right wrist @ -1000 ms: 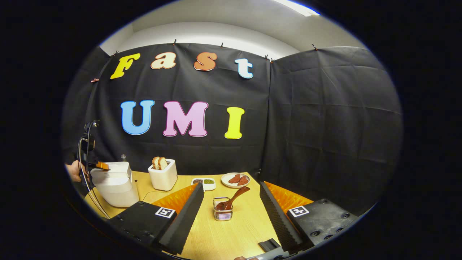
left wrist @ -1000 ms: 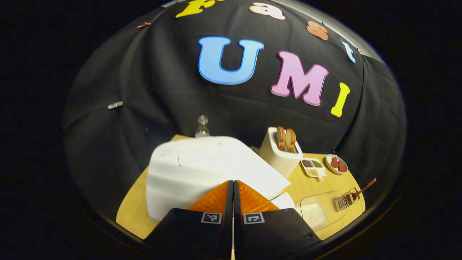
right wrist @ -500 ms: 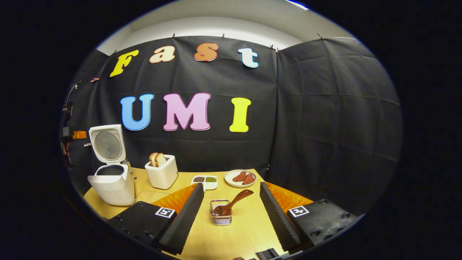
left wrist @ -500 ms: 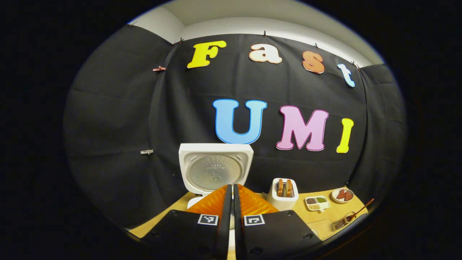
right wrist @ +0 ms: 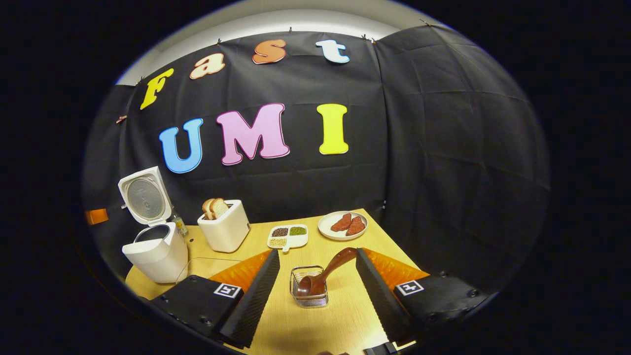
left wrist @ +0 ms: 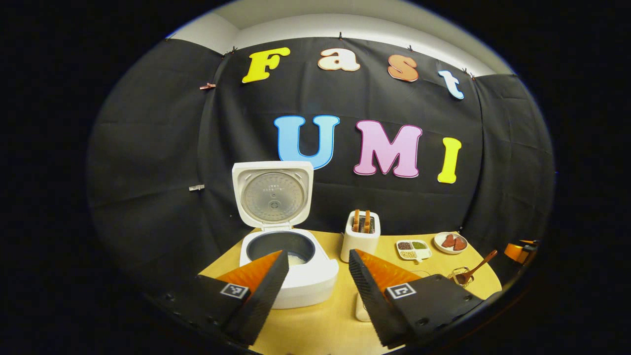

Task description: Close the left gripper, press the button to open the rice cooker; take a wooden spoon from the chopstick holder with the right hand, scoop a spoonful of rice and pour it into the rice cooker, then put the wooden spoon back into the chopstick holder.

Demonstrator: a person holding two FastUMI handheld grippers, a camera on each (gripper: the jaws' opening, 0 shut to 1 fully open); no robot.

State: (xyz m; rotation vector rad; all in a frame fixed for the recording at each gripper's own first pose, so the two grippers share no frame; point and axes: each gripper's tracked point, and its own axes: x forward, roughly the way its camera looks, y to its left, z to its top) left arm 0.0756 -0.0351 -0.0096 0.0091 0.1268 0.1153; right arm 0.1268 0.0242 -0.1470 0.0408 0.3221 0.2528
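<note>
My right claw (right wrist: 315,276) hung spread wide, empty, low over the desk (right wrist: 340,325). Dead ahead, between its two fingers and a little beyond their tips, stood the wire chopstick holder (right wrist: 309,294). The wooden spoon (right wrist: 325,273) sat in it bowl down. Its handle leaned up and to my right, its rounded end passing close to the inner edge of my right finger, though I could not tell whether the two touched. That tilt was what the coming grasp turned on, I judged: the long axis ran aslant across the gap, so I would have to close on the handle above the holder's rim, square to that slant, and then draw it out along its own line.

Farther out to my left stood the rice cooker (right wrist: 155,249), lid already up, with the toaster (right wrist: 226,230) beside it. A divided dish of grains (right wrist: 288,236) and a plate of reddish pieces (right wrist: 342,225) lay behind the holder.

My left claw (left wrist: 315,264) was also spread and empty, parted before the open cooker. From there the spoon (left wrist: 477,269) lay well off to the right, near the desk's edge, so the right claw was plainly the nearer one. A clear container of rice (right wrist: 207,268) seemed to lie on the desk beside the cooker, mostly hidden behind my left finger.
</note>
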